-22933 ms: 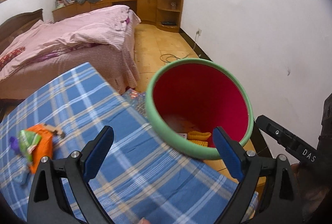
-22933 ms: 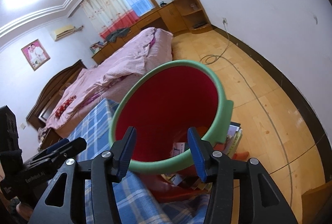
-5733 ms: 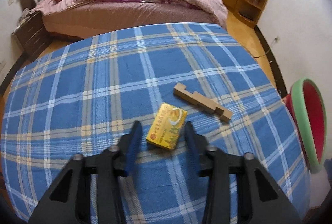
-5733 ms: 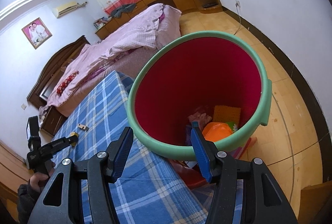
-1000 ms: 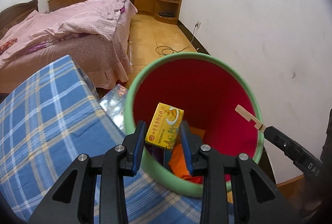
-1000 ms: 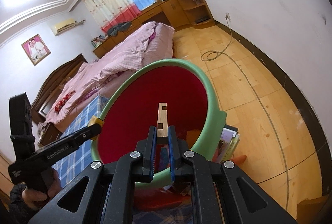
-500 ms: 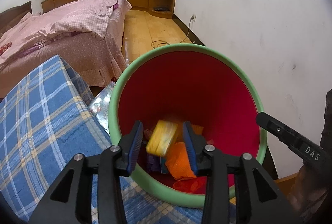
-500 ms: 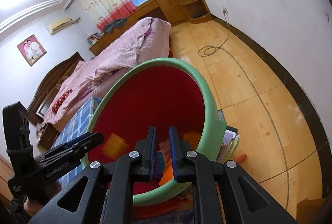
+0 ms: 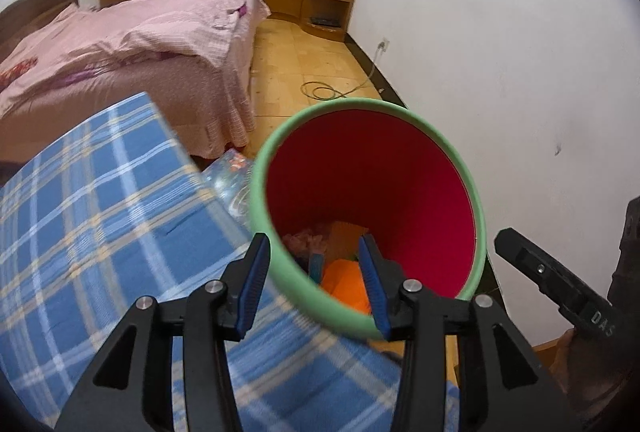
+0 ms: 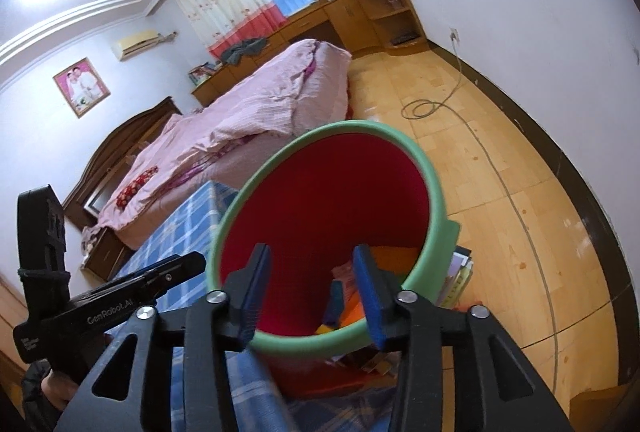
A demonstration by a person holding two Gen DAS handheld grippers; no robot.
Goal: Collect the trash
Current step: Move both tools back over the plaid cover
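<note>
Left wrist view. My left gripper [image 9: 313, 282] hangs spread apart with nothing between the blue pads [image 9: 253, 282], poised over the near rim of the bin [image 9: 470, 192]. The bin stands just beside the edge of the table in its blue plaid cloth [image 9: 100, 216], close to the white wall. Green rim and outside, deep red inside. At the bottom lies a heap of trash [image 9: 340, 264]: something orange, a tan card-like piece, a pinkish crumple, a bluish bit. I cannot tell the items apart further. No trash shows on the stretch of cloth in this view. The tip of my right gripper pokes in from the right.

Right wrist view. My right gripper [image 10: 313, 284] is likewise parted and empty, aimed down into the same bin [image 10: 434, 192], which stands upright by the table corner. Orange and dark blue pieces of the trash [image 10: 348, 306] show low inside. Papers or books [image 10: 456, 280] lie on the wooden floor against the bin's far side. My left gripper shows at lower left.

Judgement: this is the drop-off step, both loads apparently in. Next I would turn back to the table and scan the cloth for leftovers; most of it is out of sight here, so progress is uncertain.
</note>
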